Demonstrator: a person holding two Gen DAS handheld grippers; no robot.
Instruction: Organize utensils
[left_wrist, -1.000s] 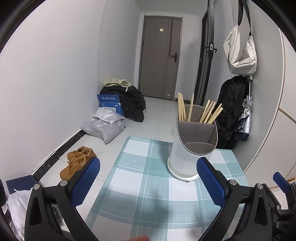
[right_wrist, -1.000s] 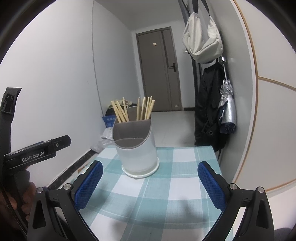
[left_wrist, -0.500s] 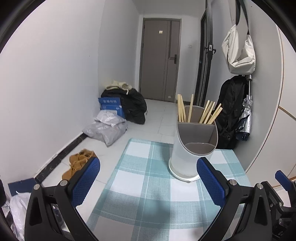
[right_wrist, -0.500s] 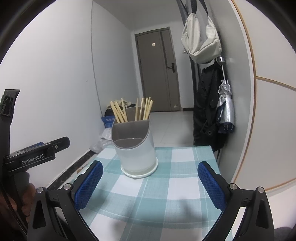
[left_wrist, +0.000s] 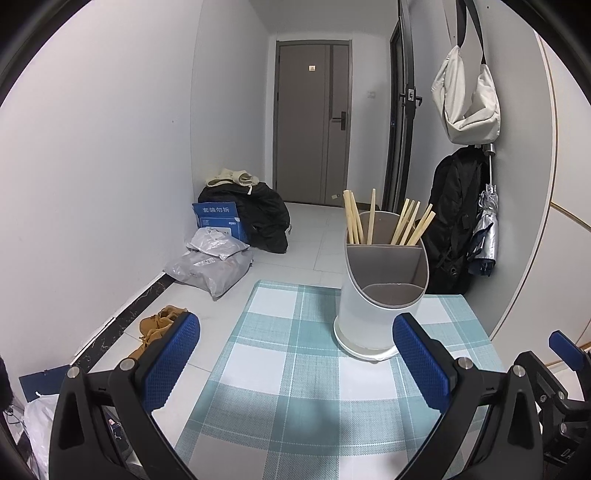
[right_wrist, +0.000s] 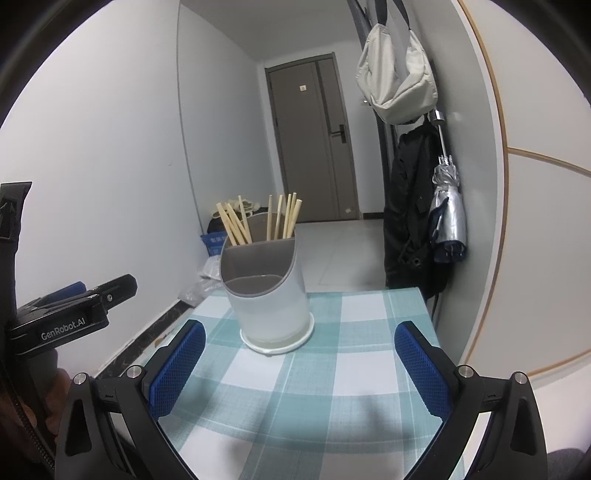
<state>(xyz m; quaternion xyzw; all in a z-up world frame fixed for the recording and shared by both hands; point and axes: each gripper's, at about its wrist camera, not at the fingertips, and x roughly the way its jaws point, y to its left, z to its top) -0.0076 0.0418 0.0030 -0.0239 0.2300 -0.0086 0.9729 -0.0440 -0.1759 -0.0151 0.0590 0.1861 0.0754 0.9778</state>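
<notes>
- The left gripper (left_wrist: 295, 363) hangs over the near part of the table, its blue-padded fingers (left_wrist: 168, 360) spread wide with nothing between them.
- The right gripper (right_wrist: 295, 373) is just as wide apart and just as empty, hovering above the checked tablecloth (right_wrist: 332, 369).
- A white utensil holder (left_wrist: 382, 295) with a grey slanted insert stands upright on the far part of the cloth, ahead of both grippers and touched by neither.
- Wooden chopsticks (left_wrist: 384, 221) stand in its two back compartments, one bunch leaning left, the other leaning right; the front compartment shows only its grey inside.
- In the right wrist view, the left gripper's black body shows at the left edge, with a bit of the person's hand (right_wrist: 22, 402) under it.
- On the floor by the left wall lie brown shoes (left_wrist: 159, 326), grey parcels (left_wrist: 210, 264) and a blue box (left_wrist: 218, 218).
- A cream bag (right_wrist: 397, 70), a black coat (right_wrist: 410, 210) and a folded umbrella (right_wrist: 448, 218) hang on the right wall.
</notes>
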